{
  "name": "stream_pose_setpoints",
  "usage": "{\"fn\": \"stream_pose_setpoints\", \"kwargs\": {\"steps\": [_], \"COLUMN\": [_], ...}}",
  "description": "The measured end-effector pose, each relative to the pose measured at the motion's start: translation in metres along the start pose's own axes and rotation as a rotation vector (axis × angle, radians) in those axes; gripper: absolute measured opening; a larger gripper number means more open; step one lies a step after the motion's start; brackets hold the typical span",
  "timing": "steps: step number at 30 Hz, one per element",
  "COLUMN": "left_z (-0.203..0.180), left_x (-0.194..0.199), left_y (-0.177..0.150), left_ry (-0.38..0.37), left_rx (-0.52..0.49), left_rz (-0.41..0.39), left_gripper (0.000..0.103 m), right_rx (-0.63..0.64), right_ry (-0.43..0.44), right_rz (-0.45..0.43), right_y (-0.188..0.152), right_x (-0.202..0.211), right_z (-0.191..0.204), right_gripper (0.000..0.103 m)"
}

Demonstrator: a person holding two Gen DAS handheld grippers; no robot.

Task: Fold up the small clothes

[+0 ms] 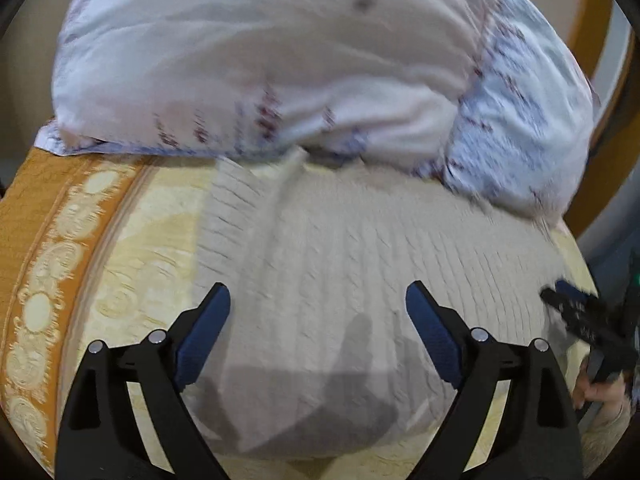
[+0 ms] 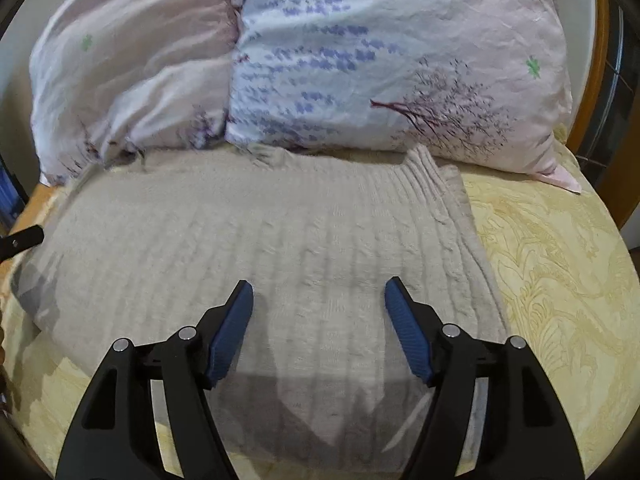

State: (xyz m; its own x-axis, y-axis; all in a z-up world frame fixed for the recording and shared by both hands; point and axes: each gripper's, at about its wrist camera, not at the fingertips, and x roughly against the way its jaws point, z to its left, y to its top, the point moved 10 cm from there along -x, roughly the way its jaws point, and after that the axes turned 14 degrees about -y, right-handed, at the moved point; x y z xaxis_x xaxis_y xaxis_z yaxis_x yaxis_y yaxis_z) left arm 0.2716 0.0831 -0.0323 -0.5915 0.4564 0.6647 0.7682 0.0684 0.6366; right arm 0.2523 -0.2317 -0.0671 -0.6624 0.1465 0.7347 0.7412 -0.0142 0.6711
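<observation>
Grippers, left gripper (image 1: 318,308) and right gripper (image 2: 319,300), are hovering spread-fingered over the flat knit sweater (image 2: 260,248), seemingly readying a fold.

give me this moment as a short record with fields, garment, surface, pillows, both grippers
garment: beige knit sweater, spread flat, far edge against the pillows
surface: yellow patterned bedspread, orange border on one side
pillows: two floral pillows at the far end of the bed
left gripper: open, above the sweater, holding nothing
right gripper: open, above the sweater, holding nothing
fold: none visible yet
</observation>
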Motion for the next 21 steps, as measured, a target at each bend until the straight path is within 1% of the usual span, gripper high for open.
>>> {"fn": "stream_pose_setpoints", "kwargs": {"steps": [2,4,7,9,11,14,15,18,19,20,21], "left_z": [0.014,0.026,0.042,0.049,0.054,0.056,0.056,0.06,0.062,0.064,0.065], "left_x": [0.004,0.003,-0.008,-0.016,-0.022,-0.027,-0.029,-0.028,-0.027,-0.027,-0.026], "left_y": [0.008,0.013,0.01,0.006,0.004,0.005,0.006,0.009,0.009,0.009,0.009], "left_ry": [0.021,0.028,0.006,-0.022,-0.051,-0.097,-0.113,-0.132,-0.146,-0.156,-0.178], "left_rx": [0.023,0.056,0.118,0.158,0.196,0.236,0.245,0.279,0.295,0.313,0.342], "left_rz": [-0.011,-0.004,0.027,0.051,0.059,0.038,0.042,0.025,0.021,0.015,0.006], "left_gripper": [0.089,0.089,0.089,0.089,0.087,0.08,0.076,0.068,0.064,0.062,0.056], "right_rx": [0.011,0.034,0.05,0.045,0.041,0.045,0.047,0.046,0.045,0.043,0.041], "right_ry": [0.02,0.03,0.02,0.021,0.026,0.024,0.023,0.023,0.024,0.025,0.027], "right_rz": [-0.009,-0.01,0.002,0.01,0.014,0.012,0.011,0.011,0.01,0.009,0.009], "right_y": [0.003,0.003,0.001,0.0,-0.001,-0.002,-0.002,-0.003,-0.003,-0.003,-0.003], "right_x": [0.007,0.008,0.004,0.002,0.0,0.0,0.0,0.001,0.001,0.001,0.001], "right_z": [0.01,0.02,0.028,0.028,0.028,0.028,0.028,0.029,0.029,0.029,0.028], "right_gripper": [0.07,0.07,0.071,0.073,0.073,0.073,0.073,0.073,0.074,0.074,0.074]}}
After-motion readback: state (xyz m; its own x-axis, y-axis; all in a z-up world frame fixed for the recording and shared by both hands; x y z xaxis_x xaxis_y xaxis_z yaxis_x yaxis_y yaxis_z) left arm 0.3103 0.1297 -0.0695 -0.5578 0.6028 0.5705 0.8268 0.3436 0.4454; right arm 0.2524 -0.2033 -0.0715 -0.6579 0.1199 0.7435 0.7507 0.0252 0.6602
